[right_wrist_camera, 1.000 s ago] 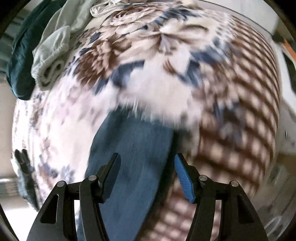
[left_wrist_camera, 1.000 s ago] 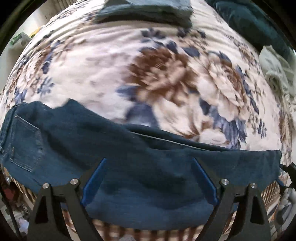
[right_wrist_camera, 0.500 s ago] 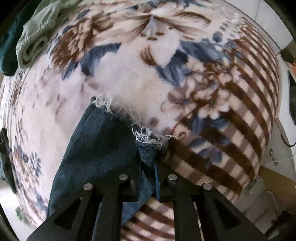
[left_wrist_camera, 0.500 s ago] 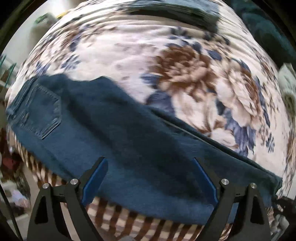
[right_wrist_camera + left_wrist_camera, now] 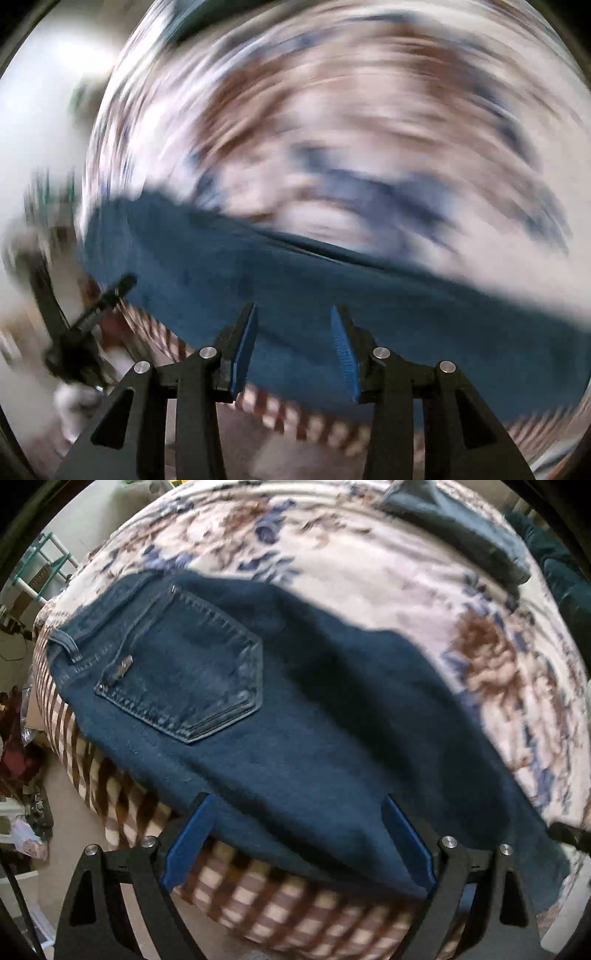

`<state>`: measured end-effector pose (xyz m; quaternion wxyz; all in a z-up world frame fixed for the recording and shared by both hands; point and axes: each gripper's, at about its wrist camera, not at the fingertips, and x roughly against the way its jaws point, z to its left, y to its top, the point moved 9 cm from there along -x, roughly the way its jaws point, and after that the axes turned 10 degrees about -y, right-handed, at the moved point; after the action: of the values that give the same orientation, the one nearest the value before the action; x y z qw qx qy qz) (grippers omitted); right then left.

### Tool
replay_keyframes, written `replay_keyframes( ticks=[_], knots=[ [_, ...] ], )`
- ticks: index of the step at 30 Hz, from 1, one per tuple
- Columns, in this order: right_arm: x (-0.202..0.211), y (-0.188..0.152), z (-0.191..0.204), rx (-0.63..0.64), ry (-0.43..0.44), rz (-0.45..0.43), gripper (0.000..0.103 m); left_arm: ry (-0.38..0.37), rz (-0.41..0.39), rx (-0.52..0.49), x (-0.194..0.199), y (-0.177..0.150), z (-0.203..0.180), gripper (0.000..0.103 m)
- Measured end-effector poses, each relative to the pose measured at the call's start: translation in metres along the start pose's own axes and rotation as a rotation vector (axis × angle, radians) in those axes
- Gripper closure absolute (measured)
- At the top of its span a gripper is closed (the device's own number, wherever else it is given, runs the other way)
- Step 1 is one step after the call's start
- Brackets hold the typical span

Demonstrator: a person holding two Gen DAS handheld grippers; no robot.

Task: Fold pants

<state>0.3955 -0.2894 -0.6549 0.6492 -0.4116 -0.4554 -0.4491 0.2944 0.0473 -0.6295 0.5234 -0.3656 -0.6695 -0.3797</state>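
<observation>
My left gripper (image 5: 297,834) points down at the bed's near edge, jaws spread wide with nothing between the blue pads; the denim lies just beyond their tips. My right gripper (image 5: 293,345) has its jaws partly apart and opening, nothing pinched; denim lies under and beyond them. The right wrist view is heavily blurred.

Count: one pair of jeans (image 5: 295,709), two grippers, one blanket (image 5: 388,602), one folded grey-blue garment (image 5: 461,531) near the far edge of the bed, one dark teal cloth (image 5: 561,568) at the far right corner.

The jeans are dark blue denim, lying flat along the near edge of the bed, lengthwise with that edge. The waistband end sits toward the left corner. One back pocket (image 5: 188,675) faces up, five-sided, with light stitching and faded corners. One belt loop (image 5: 66,646) shows at the waistband. The leg runs off to the right, toward the right gripper.

The blanket is cream with brown and blue flowers, with a brown-and-cream check border (image 5: 291,915) hanging over the near edge.
</observation>
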Motion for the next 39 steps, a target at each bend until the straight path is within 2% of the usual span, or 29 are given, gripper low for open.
replay_keyframes(
  ticks=[2, 5, 7, 8, 9, 12, 15, 16, 18, 20, 22, 25, 26, 27, 28, 29, 31, 33, 36, 39],
  knots=[
    [-0.027, 0.019, 0.035, 0.139, -0.073, 0.059, 0.059, -0.012, 0.024, 0.009, -0.011, -0.002, 0.012, 0.011],
    [-0.058, 0.03, 0.06, 0.245, -0.158, 0.114, 0.059, -0.044, 0.04, 0.01, -0.02, -0.004, 0.019, 0.011],
    [-0.07, 0.038, 0.063, 0.307, -0.237, 0.1, 0.073, -0.049, 0.047, -0.021, -0.024, -0.006, 0.018, 0.011],
    [-0.07, 0.04, 0.059, 0.305, -0.274, 0.088, 0.086, -0.054, 0.05, -0.04, -0.025, -0.008, 0.017, 0.011],
    [-0.068, 0.043, 0.052, 0.269, -0.284, 0.08, 0.089, -0.056, 0.054, -0.06, -0.026, -0.01, 0.016, 0.011],
    [-0.062, 0.048, 0.032, 0.101, -0.246, 0.092, 0.089, -0.042, 0.065, -0.145, -0.03, -0.02, 0.015, 0.011],
    [-0.062, 0.048, 0.034, 0.056, -0.223, 0.197, 0.085, -0.071, 0.08, -0.15, -0.024, -0.023, 0.017, 0.011],
    [-0.056, 0.053, 0.038, 0.046, -0.201, 0.209, 0.084, -0.108, 0.078, -0.114, -0.016, -0.02, 0.02, 0.011],
    [-0.037, 0.074, 0.049, -0.001, -0.089, 0.17, 0.053, -0.145, 0.075, -0.053, -0.006, -0.011, 0.026, 0.011],
    [-0.026, 0.101, 0.067, -0.054, 0.076, 0.128, 0.041, -0.184, 0.06, 0.02, 0.005, 0.006, 0.035, 0.011],
    [-0.033, 0.128, 0.088, -0.069, 0.198, 0.135, 0.041, -0.223, 0.055, 0.105, 0.009, 0.03, 0.046, 0.011],
    [-0.058, 0.151, 0.115, -0.042, 0.263, 0.17, 0.041, -0.246, 0.069, 0.202, 0.004, 0.059, 0.056, 0.011],
    [-0.068, 0.153, 0.129, -0.019, 0.291, 0.181, 0.046, -0.252, 0.071, 0.231, 0.0, 0.069, 0.059, 0.011],
    [-0.069, 0.155, 0.137, 0.001, 0.293, 0.174, 0.067, -0.262, 0.072, 0.267, -0.002, 0.08, 0.064, 0.011],
    [-0.066, 0.153, 0.145, 0.025, 0.287, 0.162, 0.081, -0.268, 0.074, 0.289, -0.003, 0.086, 0.067, 0.011],
    [-0.066, 0.15, 0.168, 0.058, 0.283, 0.152, 0.091, -0.279, 0.077, 0.314, -0.004, 0.093, 0.069, 0.011],
    [-0.06, 0.144, 0.188, 0.092, 0.285, 0.135, 0.093, -0.294, 0.088, 0.374, -0.008, 0.107, 0.075, 0.011],
    [-0.055, 0.135, 0.204, 0.11, 0.325, 0.135, 0.095, -0.298, 0.099, 0.409, -0.011, 0.114, 0.076, 0.011],
    [-0.056, 0.116, 0.215, 0.132, 0.36, 0.165, 0.095, -0.247, 0.116, 0.422, -0.023, 0.124, 0.084, 0.011],
    [-0.063, 0.09, 0.222, 0.188, 0.38, 0.235, 0.095, -0.181, 0.14, 0.387, -0.031, 0.119, 0.095, 0.011]
  ],
)
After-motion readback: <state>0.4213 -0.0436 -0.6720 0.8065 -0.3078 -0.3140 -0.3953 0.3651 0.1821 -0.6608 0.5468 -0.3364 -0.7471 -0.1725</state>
